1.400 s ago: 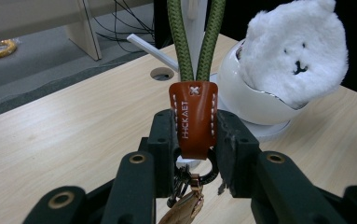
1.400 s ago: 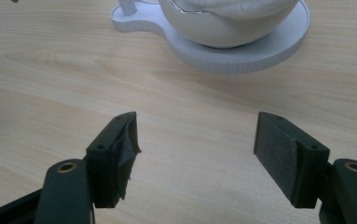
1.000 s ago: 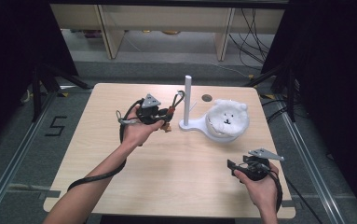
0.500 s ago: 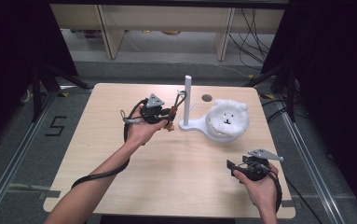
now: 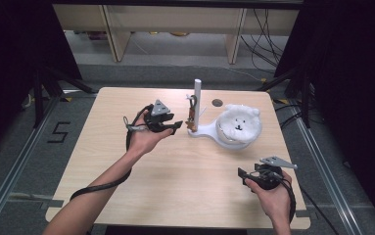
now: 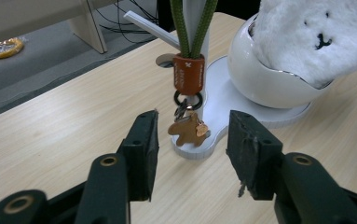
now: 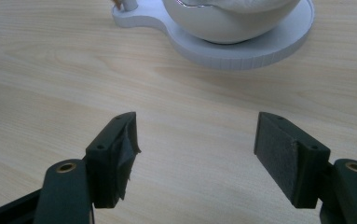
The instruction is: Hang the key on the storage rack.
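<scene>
A white stand [image 5: 209, 130] carries an upright post [image 5: 197, 95] and a bowl [image 5: 238, 139] with a white plush bear face [image 5: 239, 122] in it. A keychain [image 5: 191, 120] hangs on the post: a green cord, an orange tag [image 6: 188, 77] and a brown charm [image 6: 185, 131]. My left gripper [image 5: 175, 127] points at it from the left. Its jaws have just been opening and stand open [image 6: 194, 123], with the charm just beyond the tips and touching neither pad. My right gripper [image 5: 242, 174] rests open near the table's front right [image 7: 195, 128], with nothing between its pads.
The stand's base [image 7: 241, 51] lies ahead of the right gripper, across bare wood. A round hole [image 5: 217, 103] sits in the tabletop behind the post. Shelving and cables stand beyond the table's far edge. A yellow ring [image 6: 1, 46] lies on the floor.
The left gripper's jaws have spread apart and the keychain hangs free on the post. The left hand has barely shifted. The right gripper has kept still.
</scene>
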`<action>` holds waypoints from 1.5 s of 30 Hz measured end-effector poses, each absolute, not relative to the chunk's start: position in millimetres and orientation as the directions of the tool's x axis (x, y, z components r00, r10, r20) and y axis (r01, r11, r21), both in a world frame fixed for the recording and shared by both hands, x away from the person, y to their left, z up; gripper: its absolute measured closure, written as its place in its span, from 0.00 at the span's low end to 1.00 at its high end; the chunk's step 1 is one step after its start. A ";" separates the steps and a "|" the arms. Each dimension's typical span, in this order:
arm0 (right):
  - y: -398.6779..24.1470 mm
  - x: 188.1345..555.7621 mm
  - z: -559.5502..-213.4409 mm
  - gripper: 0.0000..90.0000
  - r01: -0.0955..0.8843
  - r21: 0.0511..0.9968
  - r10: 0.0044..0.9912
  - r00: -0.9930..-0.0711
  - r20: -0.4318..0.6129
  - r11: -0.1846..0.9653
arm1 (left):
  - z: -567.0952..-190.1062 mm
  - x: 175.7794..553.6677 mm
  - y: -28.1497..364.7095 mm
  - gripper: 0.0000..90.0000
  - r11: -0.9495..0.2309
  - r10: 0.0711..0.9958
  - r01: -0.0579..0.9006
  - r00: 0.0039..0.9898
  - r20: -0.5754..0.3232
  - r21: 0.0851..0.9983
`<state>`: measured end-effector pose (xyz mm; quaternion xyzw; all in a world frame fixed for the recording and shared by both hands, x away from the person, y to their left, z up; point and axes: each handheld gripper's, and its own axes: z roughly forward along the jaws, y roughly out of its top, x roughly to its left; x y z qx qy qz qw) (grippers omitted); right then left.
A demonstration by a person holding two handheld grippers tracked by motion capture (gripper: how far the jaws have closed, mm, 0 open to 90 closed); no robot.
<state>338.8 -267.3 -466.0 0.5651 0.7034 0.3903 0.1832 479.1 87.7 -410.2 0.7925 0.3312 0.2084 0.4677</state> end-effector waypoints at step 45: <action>-265.0 339.7 -466.8 0.35 0.670 0.739 0.939 -0.294 0.176 0.071 | -467.6 377.3 217.4 0.45 -0.290 0.813 0.404 0.583 0.000 0.868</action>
